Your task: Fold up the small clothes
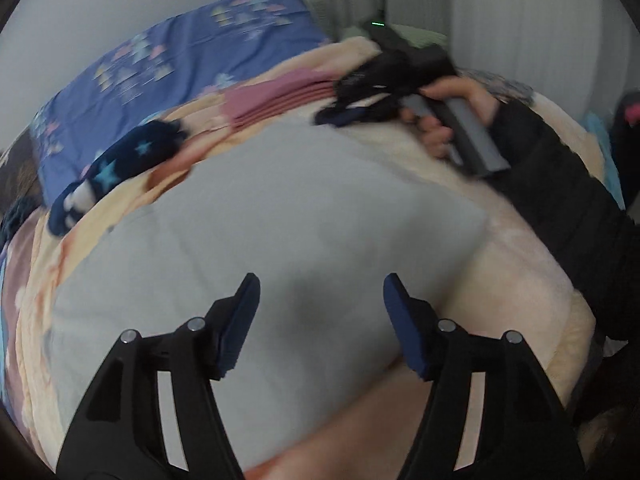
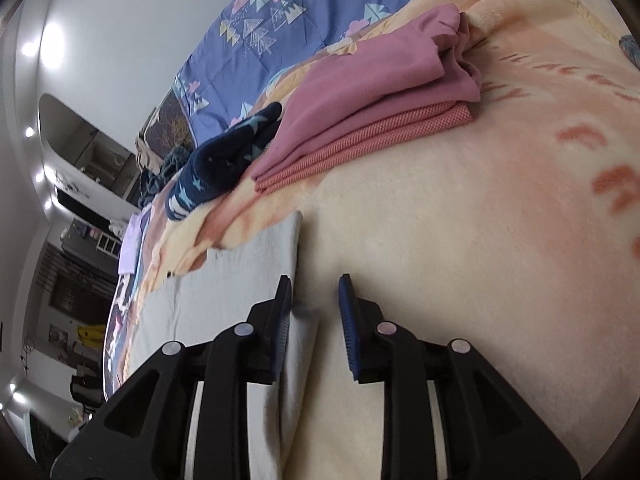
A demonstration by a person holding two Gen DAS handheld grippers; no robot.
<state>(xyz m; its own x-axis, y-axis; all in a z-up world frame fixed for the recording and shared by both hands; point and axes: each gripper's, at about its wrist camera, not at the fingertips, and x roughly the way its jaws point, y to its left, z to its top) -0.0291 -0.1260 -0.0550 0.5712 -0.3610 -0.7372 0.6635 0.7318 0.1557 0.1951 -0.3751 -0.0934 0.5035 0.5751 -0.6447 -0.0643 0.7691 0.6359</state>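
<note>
The grey cloth (image 1: pixel 280 216) lies flat on the cream blanket (image 2: pixel 460 240), folded to a rough rectangle. It lies directly ahead of and under the left gripper (image 1: pixel 318 324), whose jaws stand wide apart above the fabric with nothing between them; released. In the left wrist view, which is motion-blurred, the cloth's far right corner lies near the right gripper (image 1: pixel 360 110), held by a hand (image 1: pixel 452 120) in a black sleeve (image 1: pixel 568 184).

In the right wrist view the right gripper (image 2: pixel 316 320) is parted a little. Its left finger is over the cloth's right edge and its right finger over bare blanket. The pads press on nothing; released.

Beyond the right gripper, ahead and to its left, lies a stack of folded pink clothes (image 2: pixel 368 120). Just left of that stack is a navy star-patterned garment (image 2: pixel 220 164). Behind both lies a blue patterned quilt (image 2: pixel 280 12).
</note>
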